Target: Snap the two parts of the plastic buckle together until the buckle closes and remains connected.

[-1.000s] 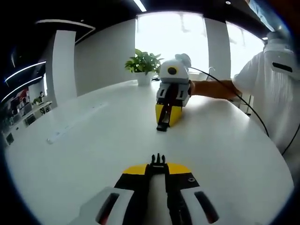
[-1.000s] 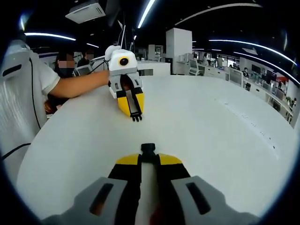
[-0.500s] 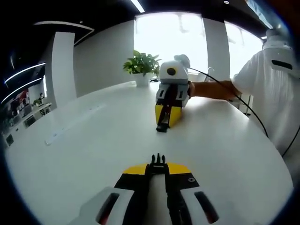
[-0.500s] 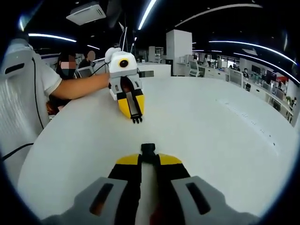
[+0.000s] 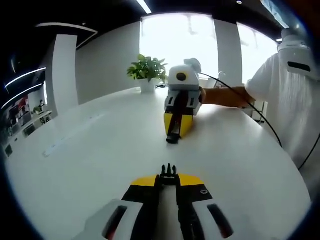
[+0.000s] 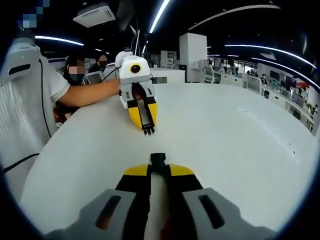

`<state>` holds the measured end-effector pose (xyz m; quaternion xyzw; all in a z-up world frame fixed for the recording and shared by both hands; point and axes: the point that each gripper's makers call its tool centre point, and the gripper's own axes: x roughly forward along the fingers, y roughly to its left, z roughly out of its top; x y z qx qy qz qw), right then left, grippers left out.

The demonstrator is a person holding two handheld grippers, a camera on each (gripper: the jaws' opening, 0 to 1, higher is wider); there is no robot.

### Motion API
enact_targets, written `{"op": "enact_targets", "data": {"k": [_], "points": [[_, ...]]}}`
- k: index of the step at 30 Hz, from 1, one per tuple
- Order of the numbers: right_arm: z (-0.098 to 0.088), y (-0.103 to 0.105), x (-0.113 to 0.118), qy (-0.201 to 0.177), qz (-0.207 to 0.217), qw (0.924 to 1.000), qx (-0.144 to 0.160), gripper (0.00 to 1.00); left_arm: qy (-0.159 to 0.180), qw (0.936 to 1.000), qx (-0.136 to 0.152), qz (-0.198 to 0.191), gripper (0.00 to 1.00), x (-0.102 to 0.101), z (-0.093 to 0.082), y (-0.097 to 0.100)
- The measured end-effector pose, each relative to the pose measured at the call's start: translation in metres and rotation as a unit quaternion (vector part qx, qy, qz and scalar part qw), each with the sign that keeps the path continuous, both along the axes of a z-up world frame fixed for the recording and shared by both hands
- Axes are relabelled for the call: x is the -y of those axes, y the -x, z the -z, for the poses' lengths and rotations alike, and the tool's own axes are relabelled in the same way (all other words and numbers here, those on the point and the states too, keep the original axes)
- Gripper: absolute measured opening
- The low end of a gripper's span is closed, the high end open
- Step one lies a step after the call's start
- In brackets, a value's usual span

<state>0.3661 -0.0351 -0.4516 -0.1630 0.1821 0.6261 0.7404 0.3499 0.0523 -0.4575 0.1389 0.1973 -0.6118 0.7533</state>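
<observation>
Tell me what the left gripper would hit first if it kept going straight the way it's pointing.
Probably the socket buckle half held by the right gripper, which faces the left gripper across bare white table. The left's pronged buckle half leads; alignment looks slightly off, depth unclear.

Pronged buckle part: only the tips clear the left hand-held gripper; the rest is hidden between its jaws. Socket buckle part: likewise mostly buried in the right hand-held gripper. Person cut off by the picture's edge.
</observation>
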Motion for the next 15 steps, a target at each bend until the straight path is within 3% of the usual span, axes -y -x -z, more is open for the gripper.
{"op": "enact_targets", "data": {"k": [15], "points": [[-0.001,0.025,0.0,-0.006,-0.014,0.9999,0.0,0.12,-0.003,0.9999,0.002,0.016,0.11,0.011,0.001,0.018]]}}
